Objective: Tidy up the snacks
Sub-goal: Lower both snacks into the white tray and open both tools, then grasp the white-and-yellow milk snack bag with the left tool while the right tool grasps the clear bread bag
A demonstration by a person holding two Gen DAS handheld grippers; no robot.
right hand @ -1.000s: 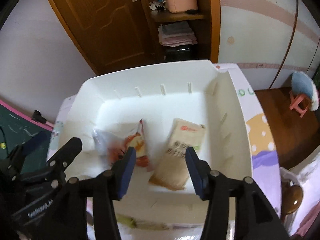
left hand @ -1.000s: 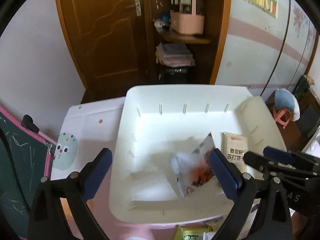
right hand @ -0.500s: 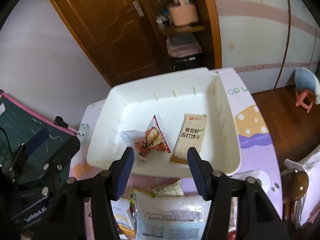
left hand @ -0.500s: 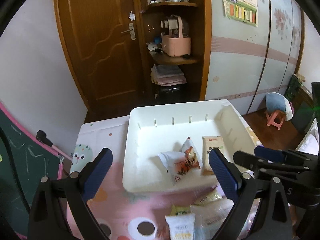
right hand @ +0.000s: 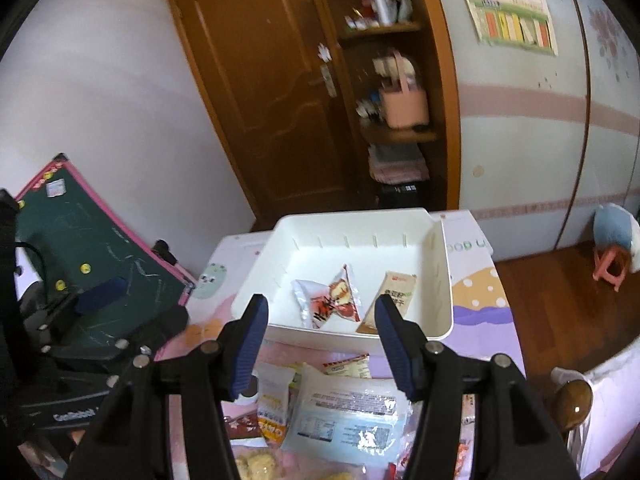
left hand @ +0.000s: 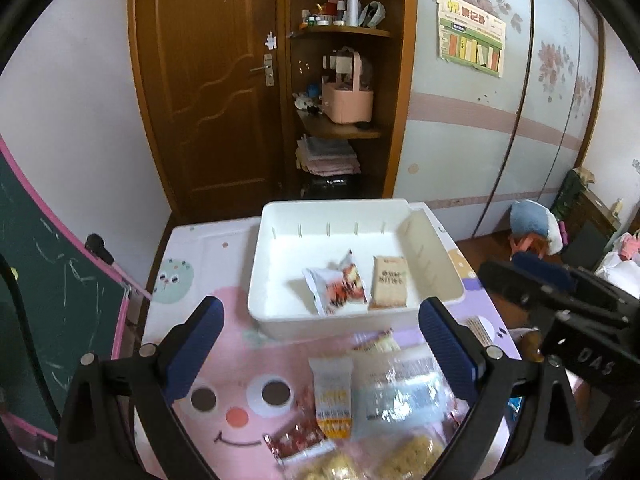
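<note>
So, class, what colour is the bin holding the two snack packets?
White bin, clearest in the left wrist view.

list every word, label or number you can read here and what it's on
"DAS" on the right gripper body, seen from the left wrist view.
"pod u", partly cut off, on the tablecloth beside the bin.
Tan packet in the bin: Chinese print, too blurred to read.
Wall poster: Chinese heading, too small to read.
Large clear packet on the table: fine print, unreadable.
Left gripper body: white lettering, too blurred.
</note>
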